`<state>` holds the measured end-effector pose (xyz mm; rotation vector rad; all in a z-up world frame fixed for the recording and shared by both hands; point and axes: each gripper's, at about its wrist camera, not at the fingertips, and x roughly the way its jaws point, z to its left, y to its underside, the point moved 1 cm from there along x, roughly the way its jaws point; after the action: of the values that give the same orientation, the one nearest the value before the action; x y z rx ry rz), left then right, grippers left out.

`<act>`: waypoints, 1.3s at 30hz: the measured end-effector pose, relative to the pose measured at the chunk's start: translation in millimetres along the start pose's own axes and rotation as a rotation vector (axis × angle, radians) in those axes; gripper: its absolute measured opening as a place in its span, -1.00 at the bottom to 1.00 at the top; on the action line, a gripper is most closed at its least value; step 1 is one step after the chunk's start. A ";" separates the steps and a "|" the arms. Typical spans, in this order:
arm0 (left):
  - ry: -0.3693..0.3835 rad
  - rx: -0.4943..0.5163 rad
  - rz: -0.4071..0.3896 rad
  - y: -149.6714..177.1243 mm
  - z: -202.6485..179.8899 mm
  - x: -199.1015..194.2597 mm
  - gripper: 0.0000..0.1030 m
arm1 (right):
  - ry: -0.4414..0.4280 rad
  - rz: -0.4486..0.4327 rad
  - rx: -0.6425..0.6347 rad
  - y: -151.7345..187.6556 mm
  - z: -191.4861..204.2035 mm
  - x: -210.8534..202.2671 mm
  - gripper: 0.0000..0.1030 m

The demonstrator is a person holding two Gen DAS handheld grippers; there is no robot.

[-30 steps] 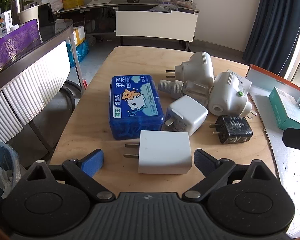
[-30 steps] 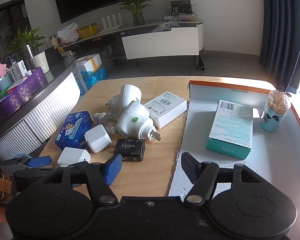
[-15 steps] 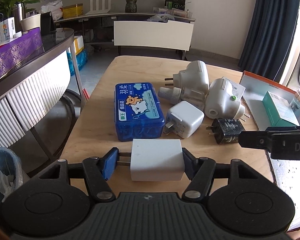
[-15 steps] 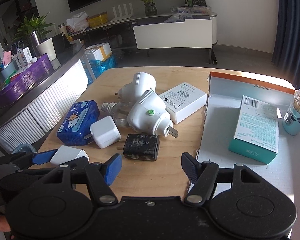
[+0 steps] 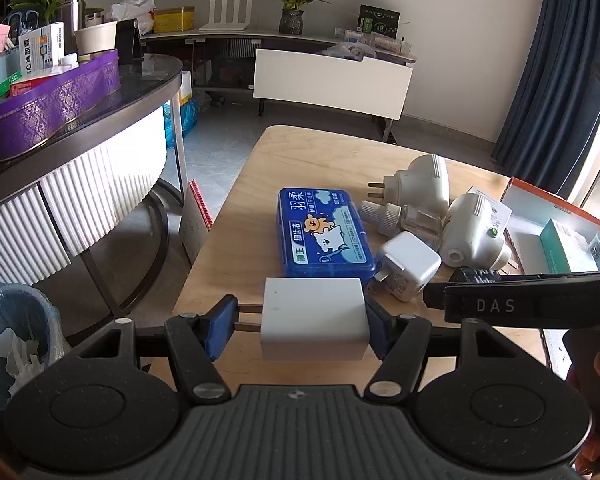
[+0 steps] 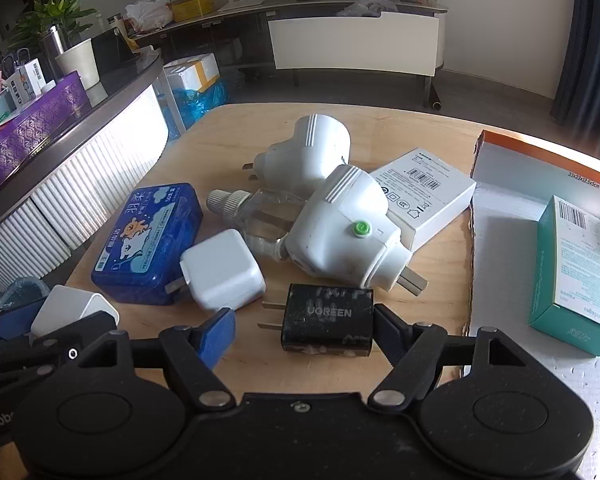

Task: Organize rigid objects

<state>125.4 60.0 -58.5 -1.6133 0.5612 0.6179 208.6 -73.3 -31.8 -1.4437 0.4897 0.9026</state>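
Observation:
My left gripper (image 5: 298, 326) is shut on a white square charger (image 5: 314, 318) and holds it just above the wooden table (image 5: 252, 216), prongs to the left. The right wrist view shows this charger (image 6: 72, 312) at the lower left. My right gripper (image 6: 302, 330) is low over the table and its jaws are opening. A black UGREEN charger (image 6: 326, 320) lies between them. The right pad is at its side and the left pad stands clear of its prongs. Behind lie a small white charger (image 6: 220, 268), a blue box (image 6: 148, 244) and two white plug-in devices (image 6: 340, 232).
A flat white box (image 6: 424, 192) lies behind the devices. On the right a cardboard tray (image 6: 500, 208) holds a teal box (image 6: 576, 264). A curved counter (image 5: 80, 120) and a lined bin (image 5: 12, 332) stand left of the table's edge.
My left gripper closed on the white charger and lifted it slightly. My right gripper came down and left until the black charger sat between its jaws, which have widened.

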 end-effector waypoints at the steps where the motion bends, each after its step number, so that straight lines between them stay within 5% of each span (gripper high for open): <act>1: 0.001 -0.001 -0.001 0.1 0.5 -0.9 0.29 | 0.019 -0.005 -0.007 -0.3 0.5 0.4 0.54; 3: 0.006 -0.006 -0.005 -0.7 0.1 -2.3 0.29 | 0.020 -0.009 0.000 0.8 -0.6 -2.1 0.43; 23: 0.060 0.033 -0.064 -14.8 -34.8 -35.6 0.29 | 0.008 -0.155 0.013 13.2 -17.8 -102.2 0.42; 39: 0.089 0.070 -0.074 -15.9 -60.0 -57.5 0.29 | 0.023 -0.199 0.049 24.0 -37.0 -136.8 0.42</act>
<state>98.2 3.1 -2.1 -1.5935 0.5796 0.4690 116.9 -143.0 54.2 -1.4319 0.3750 0.7120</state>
